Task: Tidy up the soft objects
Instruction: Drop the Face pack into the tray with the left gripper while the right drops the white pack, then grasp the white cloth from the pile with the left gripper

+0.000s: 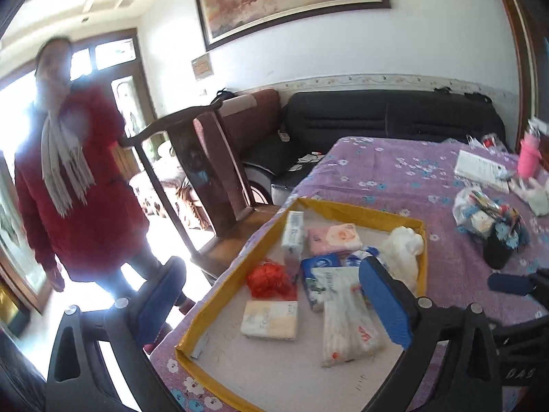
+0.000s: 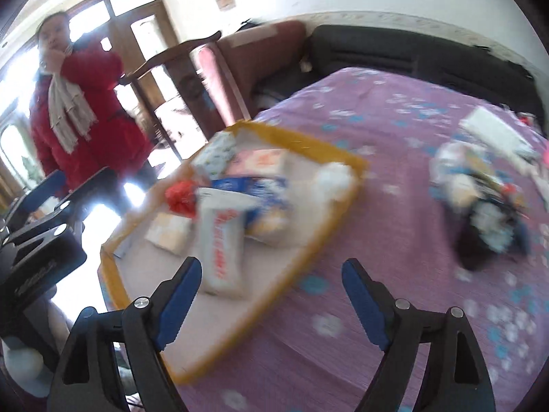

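Lying inside a shallow yellow-rimmed tray (image 1: 360, 213) are the soft goods: a pink tissue pack (image 1: 334, 238), a blue wipes pack (image 1: 320, 263), a red mesh scrubber (image 1: 271, 279), a cream tissue pack (image 1: 269, 319), a long clear-wrapped tissue pack (image 1: 346, 322), an upright pale pack (image 1: 293, 231) against the far rim, and a white crumpled plastic bag (image 1: 403, 243) in the far right corner. The long pack is overlapping the blue one; the scrubber and the cream pack are sitting just beside each other. The tray is resting on a table under a purple floral cloth (image 1: 394, 171).

The left tool (image 1: 274, 292) is hovering over the tray's near end with its blue-padded jaws standing wide apart and nothing between them. The right tool (image 2: 271, 295) is showing in a blurred view, jaws likewise spread and gripping nothing, above the tray's near right rim.

Farther right on the cloth, a heap of bagged items (image 1: 487, 219), a white booklet (image 1: 480, 168) and a pink cup (image 1: 530, 159) are lying well apart from the tray. Beyond the table, a wooden chair (image 1: 206, 158), a dark sofa (image 1: 377, 116) and a person in a red coat (image 1: 79, 185) are standing.
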Demonstrator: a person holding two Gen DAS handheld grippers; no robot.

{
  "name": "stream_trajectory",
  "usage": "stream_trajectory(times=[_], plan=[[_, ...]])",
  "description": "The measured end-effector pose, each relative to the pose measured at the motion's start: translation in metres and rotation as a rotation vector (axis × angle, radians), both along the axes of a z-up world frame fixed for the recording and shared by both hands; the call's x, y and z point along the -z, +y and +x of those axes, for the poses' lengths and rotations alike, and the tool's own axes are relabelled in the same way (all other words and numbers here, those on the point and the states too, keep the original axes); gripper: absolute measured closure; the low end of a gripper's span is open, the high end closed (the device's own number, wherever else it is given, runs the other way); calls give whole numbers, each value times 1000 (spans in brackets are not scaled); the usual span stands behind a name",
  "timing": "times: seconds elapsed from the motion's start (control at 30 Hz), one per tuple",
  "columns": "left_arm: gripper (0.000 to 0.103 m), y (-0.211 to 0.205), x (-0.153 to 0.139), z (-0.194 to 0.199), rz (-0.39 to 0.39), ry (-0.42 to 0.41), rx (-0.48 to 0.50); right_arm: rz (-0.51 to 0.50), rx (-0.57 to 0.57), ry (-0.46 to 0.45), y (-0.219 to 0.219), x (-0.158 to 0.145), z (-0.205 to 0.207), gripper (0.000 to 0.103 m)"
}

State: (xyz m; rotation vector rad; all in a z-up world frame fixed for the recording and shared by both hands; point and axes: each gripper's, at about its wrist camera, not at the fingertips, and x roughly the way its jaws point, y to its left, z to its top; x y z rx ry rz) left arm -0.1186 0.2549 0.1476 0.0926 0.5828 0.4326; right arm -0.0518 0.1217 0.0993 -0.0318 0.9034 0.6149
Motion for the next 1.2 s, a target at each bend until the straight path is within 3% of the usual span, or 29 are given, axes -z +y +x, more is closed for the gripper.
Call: stream_trajectory(times=[0.2, 0.47, 0.67, 0.73, 0.83, 0.97, 1.2], plan=[[2, -51, -3, 3, 60, 39, 90, 56, 159, 28, -87, 6, 3, 14], [2, -101, 2, 11, 113, 92, 148, 84, 294, 63, -168, 18, 7, 15], [2, -124, 15, 24, 102, 137, 196, 99, 365, 77, -210, 29, 11, 15], [2, -128, 17, 26, 66, 131, 237, 103, 396, 76, -225, 31, 13, 15], [2, -129, 17, 30, -52, 102, 344, 99, 442, 79, -246, 35, 17, 15], [2, -134, 25, 56, -190, 178, 428, 92, 490, 89, -266, 40, 27, 15], [3, -146, 26, 116, -267, 222, 473, 105, 565, 90, -282, 40, 60, 15]])
